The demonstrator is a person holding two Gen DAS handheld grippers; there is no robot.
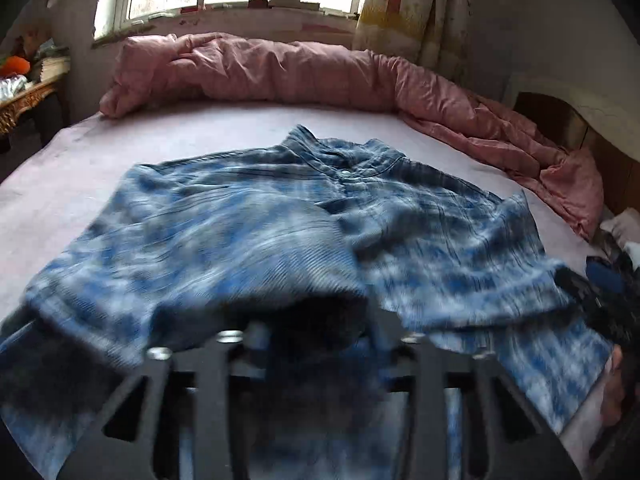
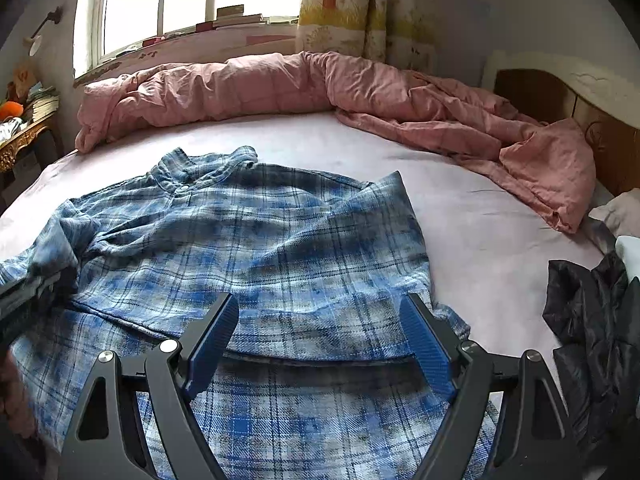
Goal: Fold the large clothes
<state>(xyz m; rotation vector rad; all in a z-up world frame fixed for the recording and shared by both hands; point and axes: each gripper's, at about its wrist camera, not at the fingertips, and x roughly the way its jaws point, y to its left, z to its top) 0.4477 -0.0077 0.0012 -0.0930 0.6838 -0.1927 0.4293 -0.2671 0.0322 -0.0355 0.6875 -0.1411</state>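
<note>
A blue plaid shirt (image 2: 280, 240) lies front up on the pink bed sheet (image 2: 460, 208), collar toward the window, both sleeves folded in over the body. My right gripper (image 2: 320, 312) is open and empty, its blue pads (image 2: 424, 344) hovering just over the shirt's lower half. My left gripper (image 1: 316, 320) is shut on the shirt's left sleeve (image 1: 240, 248), which drapes over the fingers and hides them; it holds the sleeve above the shirt (image 1: 440, 220). The left gripper also shows at the left edge of the right wrist view (image 2: 36, 292). The right gripper shows at the right edge of the left wrist view (image 1: 604, 284).
A rumpled pink quilt (image 2: 360, 92) runs along the bed's far side and right corner. A black jacket (image 2: 592, 320) and pale clothes (image 2: 624, 208) lie at the right edge. A gilt table (image 2: 20, 140) stands at the left. A window is behind the bed.
</note>
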